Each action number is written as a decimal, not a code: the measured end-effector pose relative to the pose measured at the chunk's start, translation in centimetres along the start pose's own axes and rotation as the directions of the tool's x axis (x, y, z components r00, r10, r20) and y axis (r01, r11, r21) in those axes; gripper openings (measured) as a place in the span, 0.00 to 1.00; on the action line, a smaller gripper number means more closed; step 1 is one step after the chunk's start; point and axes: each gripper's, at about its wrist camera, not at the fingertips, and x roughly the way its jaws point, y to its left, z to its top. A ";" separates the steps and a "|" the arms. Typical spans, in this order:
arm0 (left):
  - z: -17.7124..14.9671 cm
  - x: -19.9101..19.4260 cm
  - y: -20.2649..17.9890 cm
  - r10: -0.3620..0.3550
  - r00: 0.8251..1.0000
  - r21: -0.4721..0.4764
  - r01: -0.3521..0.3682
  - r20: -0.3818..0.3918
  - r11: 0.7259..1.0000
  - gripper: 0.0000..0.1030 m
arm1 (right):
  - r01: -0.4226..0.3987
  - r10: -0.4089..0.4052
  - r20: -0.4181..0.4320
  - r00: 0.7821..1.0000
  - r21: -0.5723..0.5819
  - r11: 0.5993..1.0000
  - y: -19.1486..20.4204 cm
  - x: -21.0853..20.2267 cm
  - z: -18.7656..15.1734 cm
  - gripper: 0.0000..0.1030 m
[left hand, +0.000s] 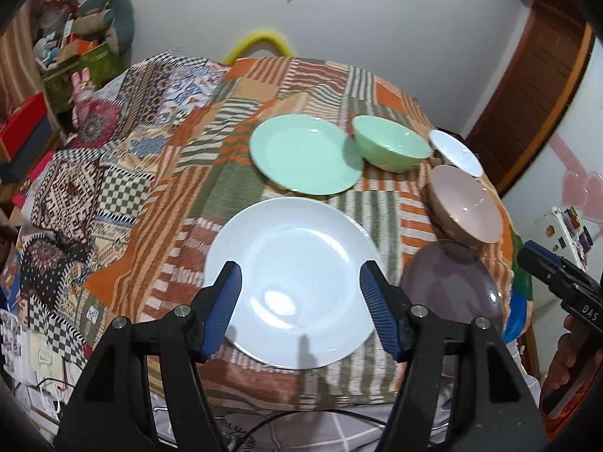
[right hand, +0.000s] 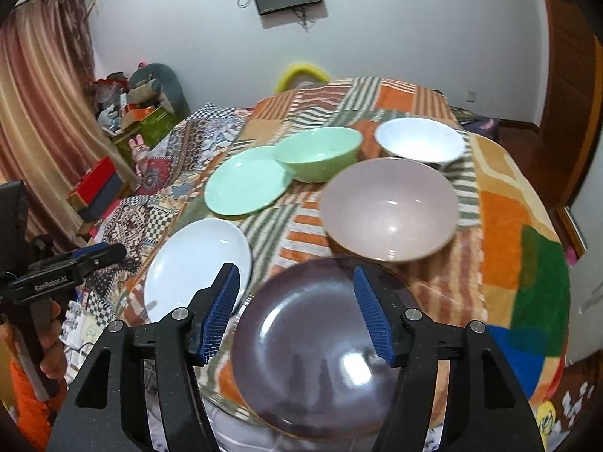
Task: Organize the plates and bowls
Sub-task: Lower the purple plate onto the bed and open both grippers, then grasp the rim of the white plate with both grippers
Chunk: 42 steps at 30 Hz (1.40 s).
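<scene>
**Six dishes laid out, both grippers poised and empty**

Biggest first: the table [right hand: 520,207], under a patchwork cloth, carries everything in loose colour pairs, which looks like a layout meant for matching or stacking. Nearest the left side lies the white plate [left hand: 290,275], flat on the cloth. Beside it, at the near edge, sits the dark purple plate [right hand: 320,358], its rim overhanging the table slightly, handy for a pinch from the front. Behind them the green plate [left hand: 305,156] lies flat, with the green bowl [left hand: 392,147] just beside it, rim possibly overlapping the plate; I cannot tell if they touch. The pink bowl [right hand: 390,207] stands upright behind the purple plate, and the white bowl [right hand: 420,139] sits furthest back.

Now the tongs. The left gripper [left hand: 299,282] hangs over the white plate, jaws wide apart, nothing between them. The right gripper [right hand: 297,286] hovers over the purple plate, equally spread, gripping nothing. My read: nothing sorted yet.
</scene>
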 end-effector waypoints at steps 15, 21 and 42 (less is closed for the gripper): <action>-1.0 4.1 5.5 0.055 0.996 -0.087 -0.061 -0.073 0.994 0.63 | -0.045 0.038 -0.084 0.996 -0.080 0.996 4.0 6.0 1.3 0.58; -1.6 6.3 7.1 0.048 0.991 -0.114 -0.062 -0.122 0.992 0.63 | -0.046 0.034 -0.131 0.991 -0.092 0.995 4.7 8.5 1.3 0.58; -3.3 10.4 8.9 0.024 0.986 -0.136 -0.046 -0.165 0.990 0.33 | -0.046 0.017 -0.299 0.954 -0.091 0.995 4.4 14.6 0.1 0.41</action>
